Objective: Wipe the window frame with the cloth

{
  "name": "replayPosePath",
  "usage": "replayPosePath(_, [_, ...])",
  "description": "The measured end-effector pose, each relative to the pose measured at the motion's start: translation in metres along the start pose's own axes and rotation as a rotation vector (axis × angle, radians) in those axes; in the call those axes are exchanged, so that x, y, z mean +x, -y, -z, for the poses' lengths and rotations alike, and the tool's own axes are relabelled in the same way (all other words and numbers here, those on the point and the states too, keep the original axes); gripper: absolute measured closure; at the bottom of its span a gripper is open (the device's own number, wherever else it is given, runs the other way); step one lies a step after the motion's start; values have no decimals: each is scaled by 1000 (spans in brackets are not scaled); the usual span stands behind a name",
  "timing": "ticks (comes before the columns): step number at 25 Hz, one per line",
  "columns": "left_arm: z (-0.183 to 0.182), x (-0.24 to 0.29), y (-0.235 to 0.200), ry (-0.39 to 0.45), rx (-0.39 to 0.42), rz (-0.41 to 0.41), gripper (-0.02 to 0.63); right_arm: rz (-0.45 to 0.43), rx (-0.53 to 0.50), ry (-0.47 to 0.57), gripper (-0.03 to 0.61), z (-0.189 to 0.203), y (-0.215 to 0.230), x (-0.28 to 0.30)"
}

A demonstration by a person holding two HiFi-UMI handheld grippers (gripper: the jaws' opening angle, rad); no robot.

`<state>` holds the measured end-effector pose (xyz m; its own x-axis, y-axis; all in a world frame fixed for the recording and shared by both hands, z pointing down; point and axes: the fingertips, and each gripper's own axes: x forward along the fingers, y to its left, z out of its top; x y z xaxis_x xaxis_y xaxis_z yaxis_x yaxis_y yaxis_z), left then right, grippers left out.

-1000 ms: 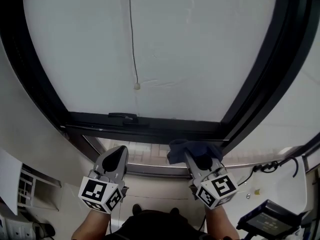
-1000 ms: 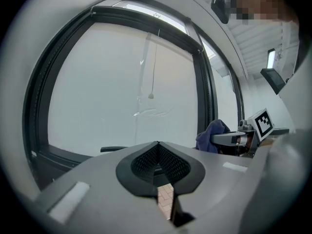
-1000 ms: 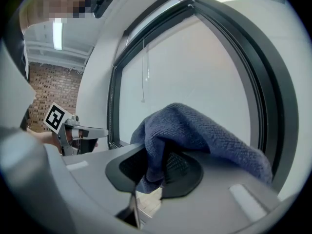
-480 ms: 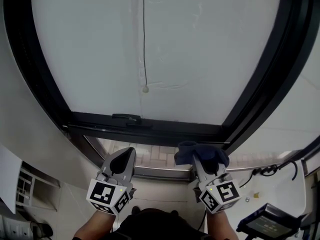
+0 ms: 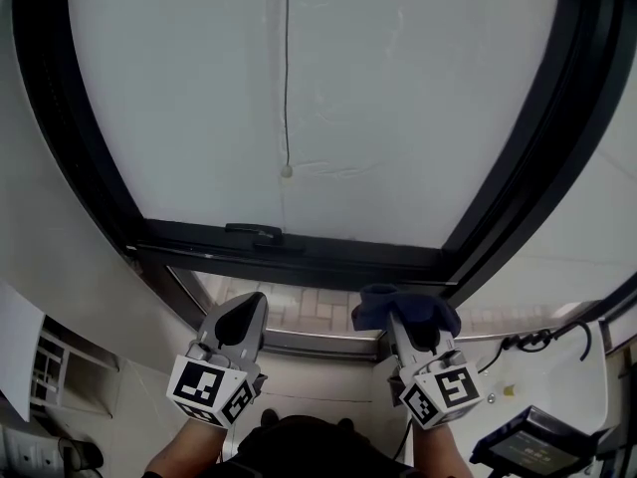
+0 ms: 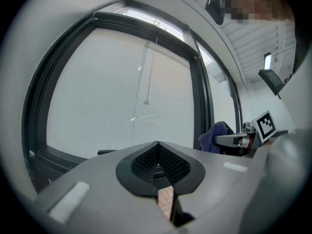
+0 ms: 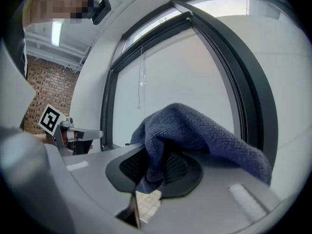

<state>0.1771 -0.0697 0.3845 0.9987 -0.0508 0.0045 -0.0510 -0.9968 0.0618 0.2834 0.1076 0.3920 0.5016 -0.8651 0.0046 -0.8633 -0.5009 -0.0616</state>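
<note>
The black window frame runs across the head view, its bottom rail just ahead of both grippers. A dark blue cloth is pinched in my right gripper, which is shut on it just below the rail near the right upright. In the right gripper view the cloth drapes over the shut jaws of that gripper, with the frame's upright behind. My left gripper is shut and holds nothing, level with the right one. The left gripper view shows that gripper shut, with the cloth off to the right.
A blind cord with a bead hangs in front of the white pane. A flat handle sits on the bottom rail. Brick paving shows through the gap below. Cables and a black device lie at the right, a white shelf at the left.
Both grippers have drifted slightly right and lower in the head view, the cloth still held by the right one. Almost nothing has moved in the last half second.
</note>
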Motion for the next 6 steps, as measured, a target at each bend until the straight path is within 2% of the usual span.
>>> replayPosePath(6, [8,-1,0,-8,-8,-8,620,-12,1,-8,515,3,-4,-1])
